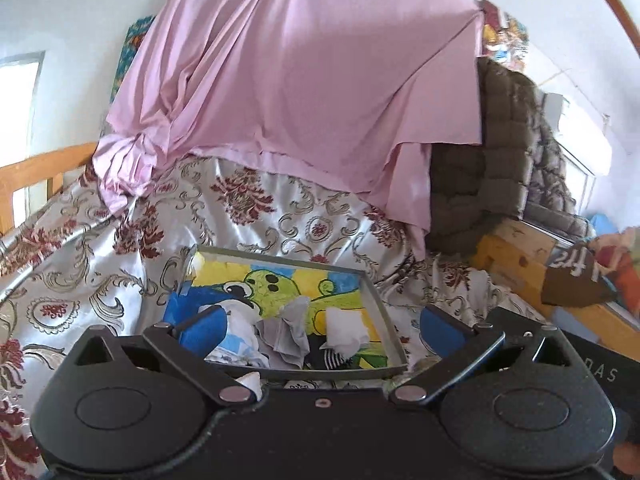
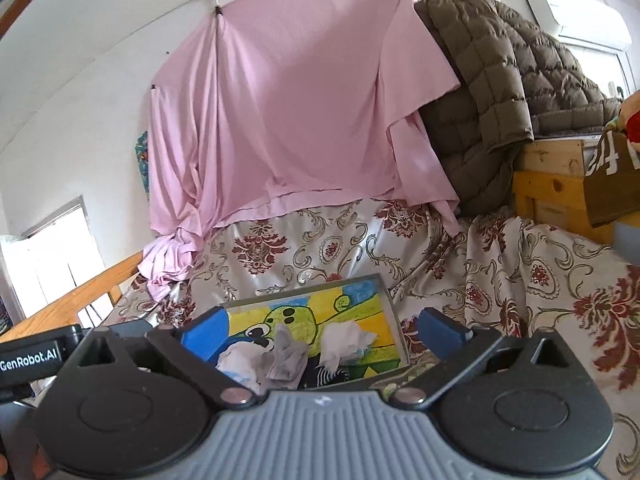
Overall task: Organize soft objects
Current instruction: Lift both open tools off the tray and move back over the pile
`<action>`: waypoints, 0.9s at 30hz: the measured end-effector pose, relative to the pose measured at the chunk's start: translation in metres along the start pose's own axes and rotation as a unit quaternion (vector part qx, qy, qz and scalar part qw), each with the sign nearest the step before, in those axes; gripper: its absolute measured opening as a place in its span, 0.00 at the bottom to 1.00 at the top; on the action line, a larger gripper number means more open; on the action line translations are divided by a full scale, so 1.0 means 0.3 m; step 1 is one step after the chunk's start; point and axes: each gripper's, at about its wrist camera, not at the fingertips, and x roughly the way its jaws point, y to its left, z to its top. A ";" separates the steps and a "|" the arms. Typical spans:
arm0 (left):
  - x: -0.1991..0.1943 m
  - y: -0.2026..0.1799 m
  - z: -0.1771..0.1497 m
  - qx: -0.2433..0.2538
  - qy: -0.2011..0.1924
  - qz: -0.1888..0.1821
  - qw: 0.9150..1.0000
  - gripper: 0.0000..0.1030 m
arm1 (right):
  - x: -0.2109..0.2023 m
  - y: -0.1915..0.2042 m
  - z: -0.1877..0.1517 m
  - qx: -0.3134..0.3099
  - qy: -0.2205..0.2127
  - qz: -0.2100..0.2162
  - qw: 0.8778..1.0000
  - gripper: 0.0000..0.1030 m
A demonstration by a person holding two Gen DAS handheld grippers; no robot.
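A shallow grey tray with a cartoon picture on its bottom lies on the bed. Small soft pieces sit bunched at its near end: a grey cloth, a white one, a white-and-blue one and a black-and-white striped sock. My left gripper hovers in front of the tray, open, its blue pads wide apart and nothing held. The right wrist view shows the same tray, grey cloth and white cloth. My right gripper is open there too, with nothing in it.
A floral satin bedcover lies under everything. A pink sheet hangs down the wall behind. A brown quilted jacket drapes over wooden crates at the right. A wooden bed rail runs along the left.
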 end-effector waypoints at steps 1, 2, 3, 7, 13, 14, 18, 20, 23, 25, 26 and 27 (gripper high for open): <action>-0.019 -0.008 -0.009 0.006 -0.005 -0.001 1.000 0.99 | -0.022 0.005 -0.010 -0.004 -0.002 -0.001 1.000 1.00; -0.037 -0.013 -0.019 0.010 -0.010 -0.001 1.000 0.99 | -0.036 0.009 -0.018 -0.007 -0.003 0.000 1.000 1.00; -0.056 -0.016 -0.030 0.013 -0.015 -0.001 1.000 0.99 | -0.051 0.014 -0.026 -0.012 -0.003 0.001 1.000 1.00; -0.124 -0.006 -0.076 0.008 -0.018 -0.002 1.000 0.99 | -0.107 0.031 -0.056 -0.022 -0.004 0.002 1.000 1.00; -0.212 0.044 -0.148 0.010 -0.009 0.024 1.000 0.99 | -0.177 0.052 -0.105 -0.025 0.009 -0.005 1.000 1.00; -0.223 0.053 -0.164 0.016 -0.006 0.030 0.999 0.99 | -0.183 0.054 -0.117 -0.023 0.016 -0.005 1.000 1.00; -0.275 0.110 -0.236 0.021 0.010 0.058 0.998 0.99 | -0.204 0.080 -0.156 -0.033 0.038 -0.013 0.999 1.00; -0.294 0.140 -0.251 0.009 0.017 0.069 0.997 0.99 | -0.217 0.100 -0.170 -0.043 0.043 -0.016 0.998 1.00; -0.326 0.176 -0.270 0.000 0.018 0.094 0.995 0.99 | -0.230 0.123 -0.194 -0.056 0.055 -0.019 0.997 1.00; -0.342 0.189 -0.281 -0.004 0.021 0.106 0.994 0.99 | -0.232 0.136 -0.205 -0.063 0.064 -0.020 0.996 1.00; -0.345 0.193 -0.284 -0.006 0.026 0.108 0.994 0.99 | -0.232 0.143 -0.211 -0.066 0.068 -0.019 0.995 1.00; -0.346 0.197 -0.287 -0.008 0.030 0.109 0.994 0.99 | -0.230 0.148 -0.216 -0.069 0.072 -0.019 0.995 1.00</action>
